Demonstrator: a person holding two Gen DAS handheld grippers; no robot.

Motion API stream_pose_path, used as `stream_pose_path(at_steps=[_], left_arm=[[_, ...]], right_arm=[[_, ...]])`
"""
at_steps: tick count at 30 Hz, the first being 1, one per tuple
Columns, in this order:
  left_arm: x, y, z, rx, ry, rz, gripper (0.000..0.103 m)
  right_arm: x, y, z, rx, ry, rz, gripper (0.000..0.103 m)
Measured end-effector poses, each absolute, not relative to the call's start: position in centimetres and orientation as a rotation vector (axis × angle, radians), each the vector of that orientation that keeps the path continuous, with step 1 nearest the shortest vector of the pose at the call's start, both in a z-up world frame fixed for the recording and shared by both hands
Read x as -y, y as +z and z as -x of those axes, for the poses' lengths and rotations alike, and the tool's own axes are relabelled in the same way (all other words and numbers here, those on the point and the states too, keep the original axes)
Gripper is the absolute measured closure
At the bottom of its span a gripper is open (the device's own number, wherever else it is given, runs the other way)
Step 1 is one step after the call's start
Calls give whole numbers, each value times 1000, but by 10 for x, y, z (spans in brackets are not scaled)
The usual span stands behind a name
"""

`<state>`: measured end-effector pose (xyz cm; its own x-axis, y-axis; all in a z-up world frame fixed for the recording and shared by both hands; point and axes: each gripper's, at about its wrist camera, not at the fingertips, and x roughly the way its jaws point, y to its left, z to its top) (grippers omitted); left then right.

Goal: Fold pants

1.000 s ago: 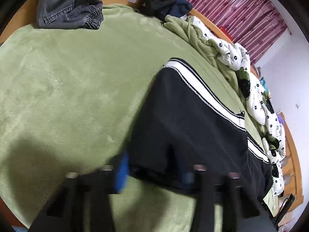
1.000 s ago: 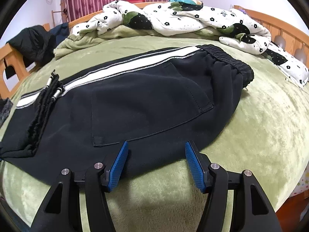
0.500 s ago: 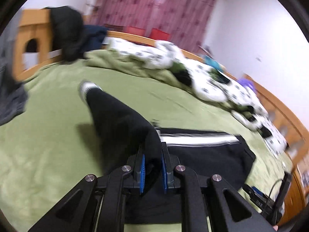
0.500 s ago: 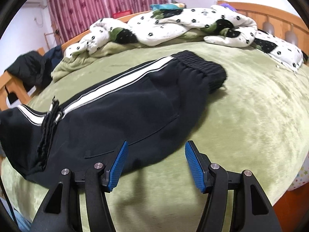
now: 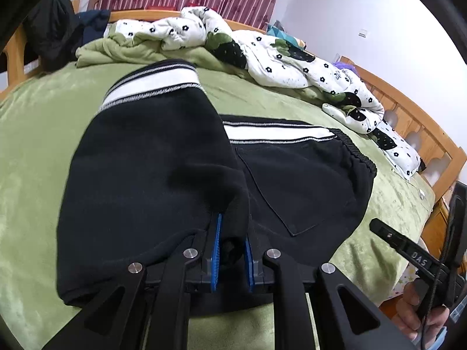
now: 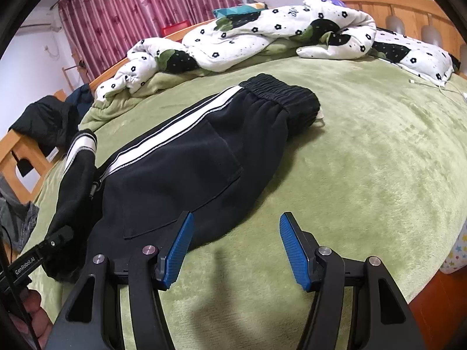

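Note:
Black pants [image 6: 181, 169] with a white side stripe lie on the green blanket [image 6: 364, 151], elastic waistband [image 6: 280, 93] at the far end. My left gripper [image 5: 232, 233] pinches a bunch of the black leg fabric between its blue pads. The jaws are opening slightly, with the cloth still pressed between them. The lifted leg [image 5: 151, 169] with its striped cuff [image 5: 151, 87] hangs over the seat and back pocket [image 5: 297, 180]. My right gripper [image 6: 237, 218] stands open over bare blanket just off the pants' near edge, with nothing between its fingers.
A white flowered quilt [image 6: 262, 29] is piled along the far side of the bed against the wooden frame [image 6: 408, 11]. Dark clothes [image 6: 43, 119] hang at the foot rail and grey jeans [image 6: 14, 218] lie at the left. A white cable [image 6: 432, 84] rests near the quilt.
My left gripper shut on the leg end, lifted it and swung it over toward the waistband. The right gripper drew back slightly off the pants and stayed open.

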<state>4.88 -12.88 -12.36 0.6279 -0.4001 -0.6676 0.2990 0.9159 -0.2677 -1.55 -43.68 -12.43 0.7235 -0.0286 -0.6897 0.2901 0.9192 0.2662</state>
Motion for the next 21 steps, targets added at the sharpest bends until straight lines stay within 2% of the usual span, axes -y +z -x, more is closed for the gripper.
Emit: stream_pose_path(at_steps=[1, 5, 7, 12, 21], left_arm=[[125, -120, -47, -801, -426, 147, 79], [111, -106, -29, -777, -493, 157, 74], [100, -101, -18, -737, -455, 122, 46], [57, -103, -5, -689, -325, 72, 44], [-10, -153, -19, -853, -279, 235, 44]], right_arm=[[435, -124, 14, -746, -176, -372, 42], [419, -120, 7, -750, -134, -378, 42], [409, -118, 3, -751, -112, -375, 42], [366, -113, -8, -766, -16, -329, 42], [310, -107, -27, -771, 175, -414, 42]])
